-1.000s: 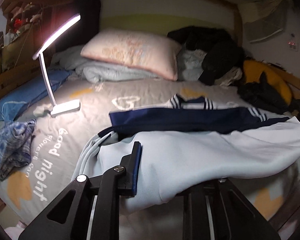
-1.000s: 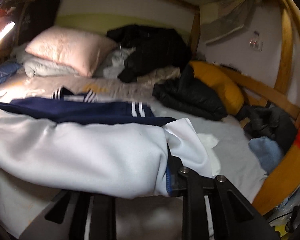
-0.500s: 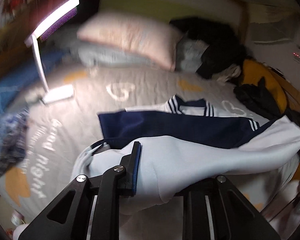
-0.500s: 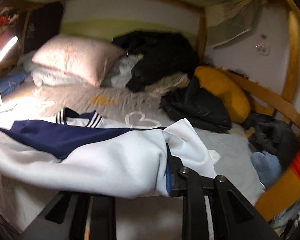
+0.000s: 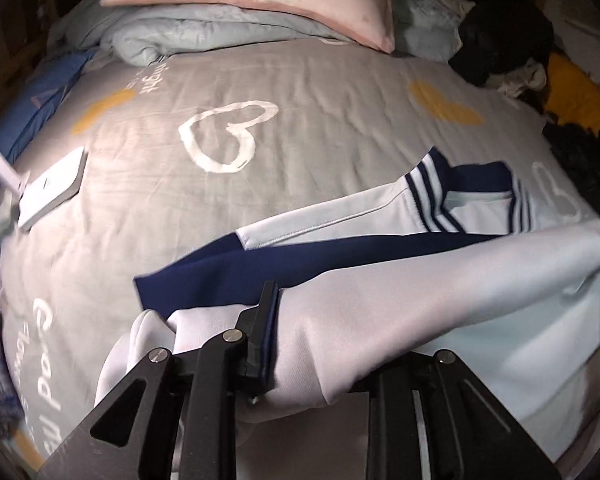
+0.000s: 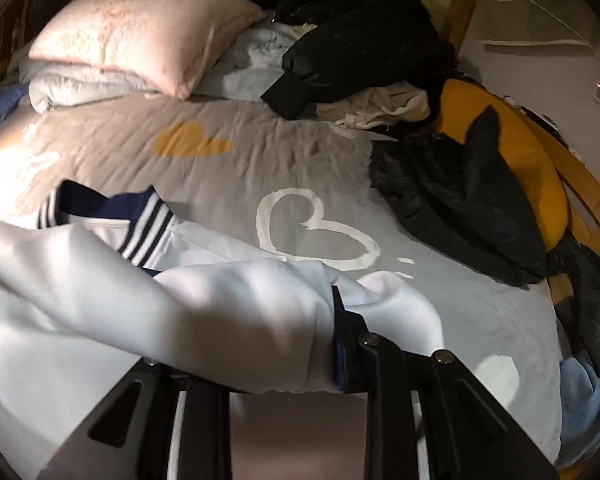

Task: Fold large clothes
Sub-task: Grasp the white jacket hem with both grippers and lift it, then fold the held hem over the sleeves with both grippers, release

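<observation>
Left hand-held gripper point(image 5: 320, 344) clamped on white jacket point(image 5: 440, 280) hem, right hand-held gripper point(image 6: 260, 344) clamped on same hem, jacket collar flat on bed point(image 5: 320, 100), pillow point(image 6: 140, 32) beyond

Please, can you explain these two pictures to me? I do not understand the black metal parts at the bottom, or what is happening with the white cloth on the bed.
The black parts are two hand-held grippers, each with a camera looking along its fingers. One picture is from the left gripper, the other from the right gripper. Both are clamped on one white and navy garment, carrying its lifted edge over the part lying on the grey bedsheet. A pink pillow, dark clothes and a white lamp base also lie on the bed.
</observation>
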A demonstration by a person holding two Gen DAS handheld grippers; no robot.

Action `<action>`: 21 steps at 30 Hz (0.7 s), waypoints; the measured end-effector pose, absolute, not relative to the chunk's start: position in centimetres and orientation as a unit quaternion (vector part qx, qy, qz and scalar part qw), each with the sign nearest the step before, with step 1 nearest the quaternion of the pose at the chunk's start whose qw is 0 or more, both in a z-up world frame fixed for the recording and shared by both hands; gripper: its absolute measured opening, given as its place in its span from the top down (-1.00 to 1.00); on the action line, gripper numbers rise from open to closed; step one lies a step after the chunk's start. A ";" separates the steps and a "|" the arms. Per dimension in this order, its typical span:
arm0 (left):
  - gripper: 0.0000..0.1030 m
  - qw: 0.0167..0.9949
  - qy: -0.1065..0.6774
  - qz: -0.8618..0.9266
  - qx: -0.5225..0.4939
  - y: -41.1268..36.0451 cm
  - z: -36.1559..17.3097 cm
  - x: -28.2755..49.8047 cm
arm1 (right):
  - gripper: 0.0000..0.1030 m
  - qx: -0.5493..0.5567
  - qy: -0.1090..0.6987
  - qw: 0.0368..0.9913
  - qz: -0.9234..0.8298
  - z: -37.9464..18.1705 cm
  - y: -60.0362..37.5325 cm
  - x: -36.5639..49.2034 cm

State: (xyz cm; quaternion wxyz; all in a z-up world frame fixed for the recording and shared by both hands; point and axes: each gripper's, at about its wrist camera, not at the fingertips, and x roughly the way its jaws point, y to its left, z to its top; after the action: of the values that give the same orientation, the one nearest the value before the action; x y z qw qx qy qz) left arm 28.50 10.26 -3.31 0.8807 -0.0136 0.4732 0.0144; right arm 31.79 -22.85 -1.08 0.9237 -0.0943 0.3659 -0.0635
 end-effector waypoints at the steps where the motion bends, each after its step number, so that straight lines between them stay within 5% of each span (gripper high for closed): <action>1: 0.54 0.884 0.467 0.016 0.005 9.8 -3.6 28.7 | 0.51 -0.099 0.370 0.922 -0.063 -1.7 -22.8 32.3; 5: 0.53 0.894 0.445 0.017 0.041 8.9 -3.6 29.7 | 0.45 -0.106 0.373 0.920 -0.060 -2.4 -23.0 33.6; 8: 0.53 0.905 0.424 0.010 0.034 9.3 -3.2 30.6 | 0.13 -0.090 0.368 0.923 -0.066 -2.2 -23.9 34.0; 10: 0.42 0.915 0.403 0.011 0.033 9.6 -2.9 30.6 | -0.74 -0.064 0.359 0.929 -0.066 -2.0 -24.7 34.2; 11: 0.38 0.918 0.396 0.010 0.030 9.6 -2.6 30.6 | -0.81 -0.047 0.350 0.933 -0.064 -1.7 -25.3 33.9; 12: 0.07 0.921 0.389 0.008 0.021 9.8 -2.2 30.2 | -0.82 -0.033 0.341 0.937 -0.061 -1.5 -25.8 33.6; 13: -0.47 0.924 0.383 0.001 0.009 10.0 -1.8 29.8 | -0.83 -0.022 0.336 0.940 -0.055 -1.1 -26.2 33.2; 15: -0.84 0.941 0.337 -0.034 -0.021 10.4 0.2 27.8 | -0.93 -0.002 0.323 0.946 -0.030 0.0 -27.0 32.0; 21: -1.00 0.962 0.271 -0.035 -0.010 10.4 4.9 22.6 | -1.00 0.043 0.277 0.960 -0.005 2.4 -28.9 28.9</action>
State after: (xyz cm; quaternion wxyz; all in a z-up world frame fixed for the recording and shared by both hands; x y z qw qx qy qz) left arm 22.60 10.40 4.85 0.9620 -0.0099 0.2707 -0.0346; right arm 28.94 -28.88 2.44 0.9598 0.0433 0.2773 -0.0047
